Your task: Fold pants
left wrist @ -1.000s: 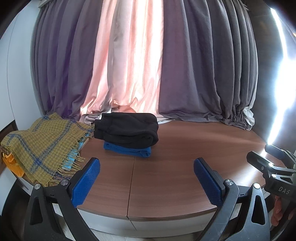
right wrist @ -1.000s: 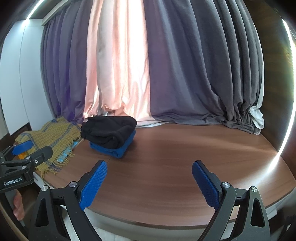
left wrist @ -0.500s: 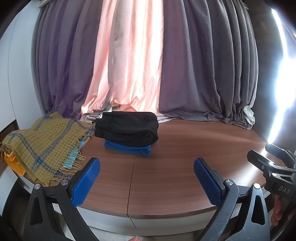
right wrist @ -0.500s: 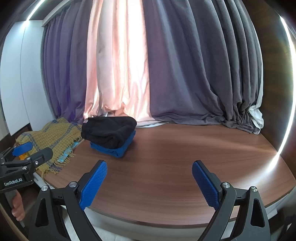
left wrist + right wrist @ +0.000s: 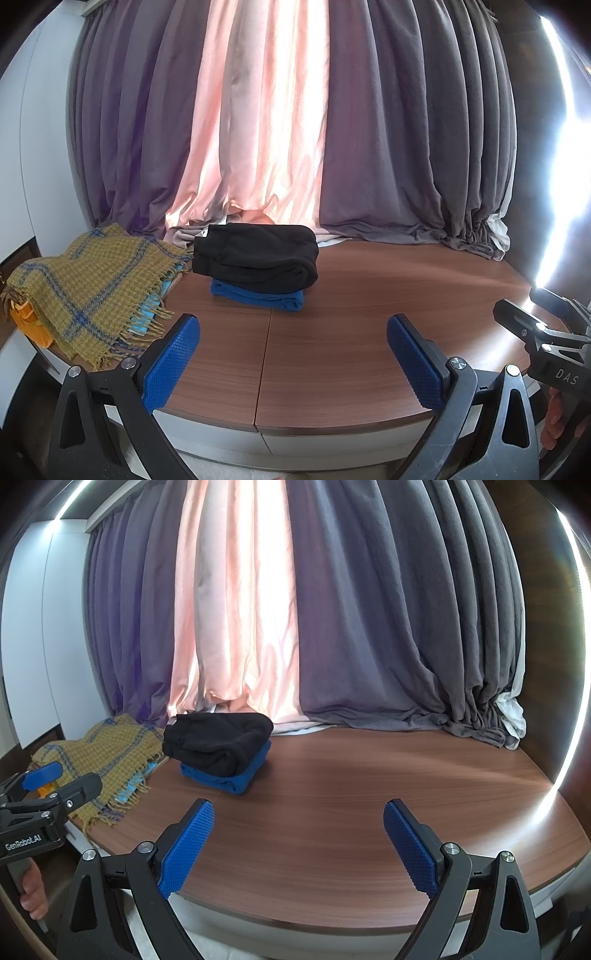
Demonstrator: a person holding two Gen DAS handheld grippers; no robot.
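Observation:
Folded black pants point(image 5: 258, 258) lie on top of folded blue pants point(image 5: 258, 297) at the back left of the wooden table point(image 5: 369, 295). The stack also shows in the right wrist view, black pants point(image 5: 218, 742) over blue pants point(image 5: 225, 779). My left gripper point(image 5: 293, 362) is open and empty above the table's front edge, well short of the stack. My right gripper point(image 5: 299, 845) is open and empty over the front of the table, to the right of the stack.
A mustard plaid blanket point(image 5: 88, 280) with fringe lies at the table's left end, over orange cloth point(image 5: 27, 325). Grey and pink curtains point(image 5: 295, 129) hang behind the table. The other gripper shows at each view's side point(image 5: 546, 332) point(image 5: 37, 805).
Both grippers have drifted slightly back and up from the table. The stack and blanket have not moved. Both stay open.

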